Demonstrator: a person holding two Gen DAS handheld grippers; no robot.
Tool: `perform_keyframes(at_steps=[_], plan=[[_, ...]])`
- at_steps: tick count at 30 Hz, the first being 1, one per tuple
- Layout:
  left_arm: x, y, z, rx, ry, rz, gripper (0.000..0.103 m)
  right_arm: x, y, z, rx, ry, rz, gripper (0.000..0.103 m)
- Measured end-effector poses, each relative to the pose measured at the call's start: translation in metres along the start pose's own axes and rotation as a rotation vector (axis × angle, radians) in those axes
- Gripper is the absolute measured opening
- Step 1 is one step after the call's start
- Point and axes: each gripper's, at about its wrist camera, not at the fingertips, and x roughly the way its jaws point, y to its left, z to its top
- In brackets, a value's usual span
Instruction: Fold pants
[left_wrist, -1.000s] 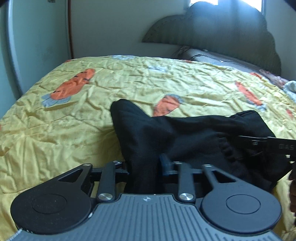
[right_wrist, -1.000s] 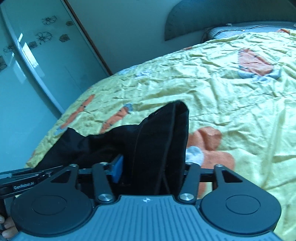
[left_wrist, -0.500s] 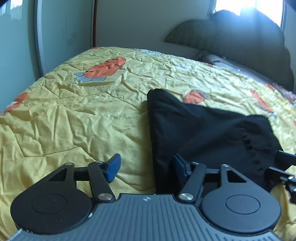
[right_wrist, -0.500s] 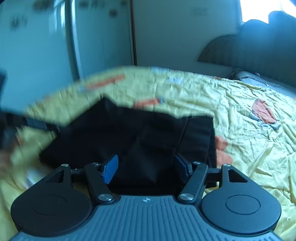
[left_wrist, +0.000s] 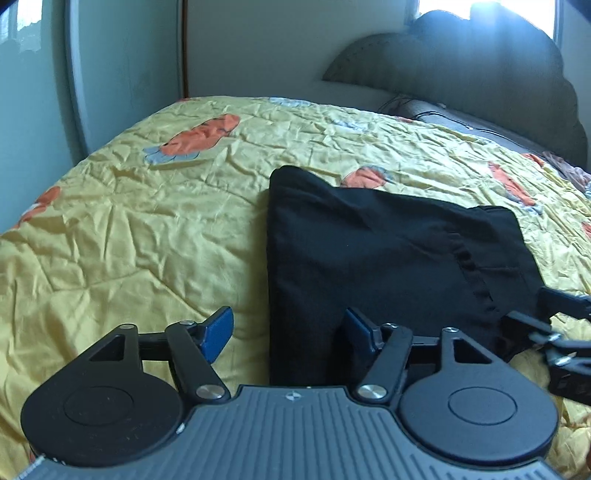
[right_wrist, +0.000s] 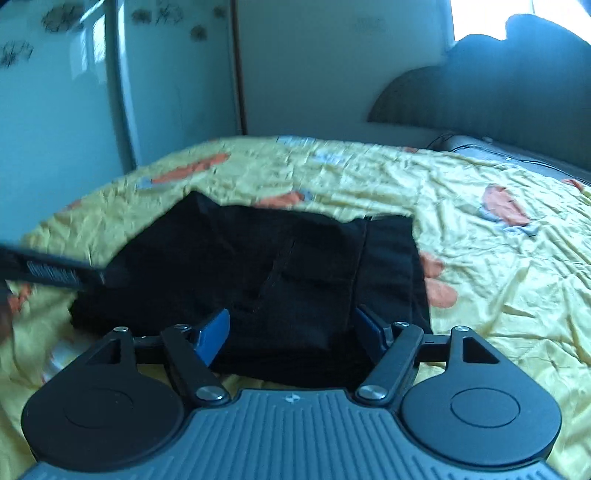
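Note:
Black pants (left_wrist: 388, 251) lie folded in a flat bundle on the yellow bedspread (left_wrist: 129, 229). My left gripper (left_wrist: 288, 328) hovers at their near left edge. Its jaws are opening, and the blue pads (left_wrist: 218, 328) stand clear of the cloth edge between them. In the right wrist view the pants (right_wrist: 295, 266) fill the middle. My right gripper (right_wrist: 291, 332) is over their near edge with its jaws opening, and its pads (right_wrist: 214, 332) are off the fabric. The other gripper shows at the side of each view, the right one (left_wrist: 554, 325) and the left one (right_wrist: 55, 275).
The bedspread carries orange carrot prints (left_wrist: 199, 136). A dark padded headboard (left_wrist: 480, 81) and a dark pillow (left_wrist: 461, 118) stand at the far right. A pale wardrobe door (right_wrist: 55, 92) rises beyond the bed's left side.
Both grippers have let go of the pants and their jaws have spread wide. The raised cloth has dropped flat onto the bed. The right wrist view has rolled level.

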Motion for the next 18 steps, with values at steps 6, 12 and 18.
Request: perform_keyframes(at_steps=[6, 12, 18], plan=[[-0.006, -0.002, -0.003, -0.007, 0.001, 0.005, 0.072, -0.017, 0.002, -0.006, 0.027, -0.004, 0.004, 0.074], [-0.014, -0.004, -0.009, -0.014, 0.008, -0.004, 0.073, -0.026, 0.002, -0.015, 0.103, 0.058, 0.032, 0.085], [-0.024, -0.008, -0.017, -0.007, 0.011, -0.004, 0.075, -0.041, 0.027, -0.019, 0.017, 0.132, -0.013, 0.085]])
